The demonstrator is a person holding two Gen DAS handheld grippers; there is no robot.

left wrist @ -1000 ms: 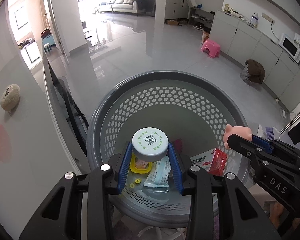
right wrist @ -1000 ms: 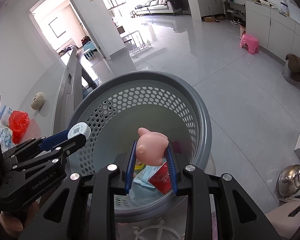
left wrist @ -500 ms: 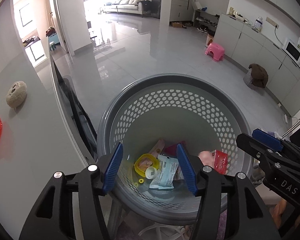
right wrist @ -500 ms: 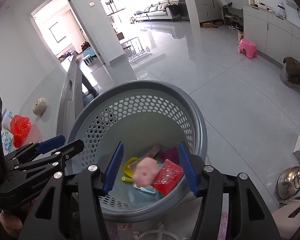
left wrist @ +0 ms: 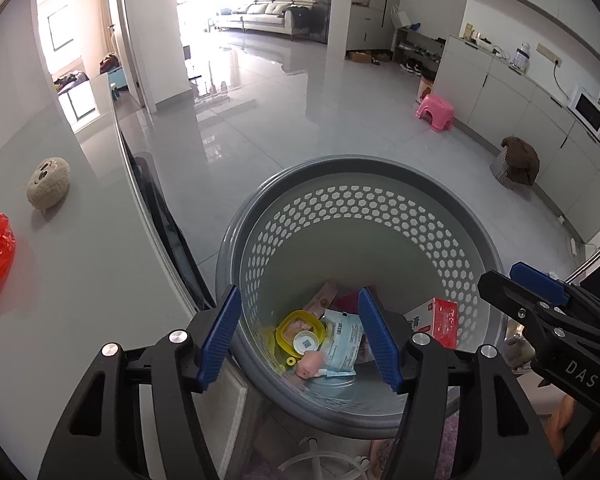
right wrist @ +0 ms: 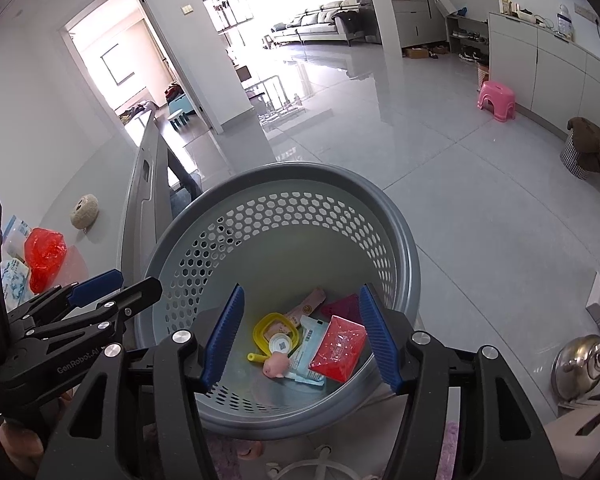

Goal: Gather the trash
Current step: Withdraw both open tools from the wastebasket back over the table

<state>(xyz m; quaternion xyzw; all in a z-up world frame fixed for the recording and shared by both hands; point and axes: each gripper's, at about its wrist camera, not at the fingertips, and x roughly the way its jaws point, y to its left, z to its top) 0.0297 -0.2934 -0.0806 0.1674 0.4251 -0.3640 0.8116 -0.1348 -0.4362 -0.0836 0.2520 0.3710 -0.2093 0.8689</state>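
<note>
"GenRobot.AI" is printed on the left gripper (right wrist: 112, 286), "DAS" on the right gripper (left wrist: 520, 280). Both hang over the grey basket (right wrist: 400, 240), jaws opening with nothing between them. Below, the QR-labelled cap (right wrist: 281, 345) and pink toy (right wrist: 276, 366) lie among wrappers.

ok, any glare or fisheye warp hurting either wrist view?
Left wrist: window light blown out, glare streaks on the floor, table edge bowed. Right wrist: same blowout, doorway bent; laundry basket contents sharp in both.
</note>
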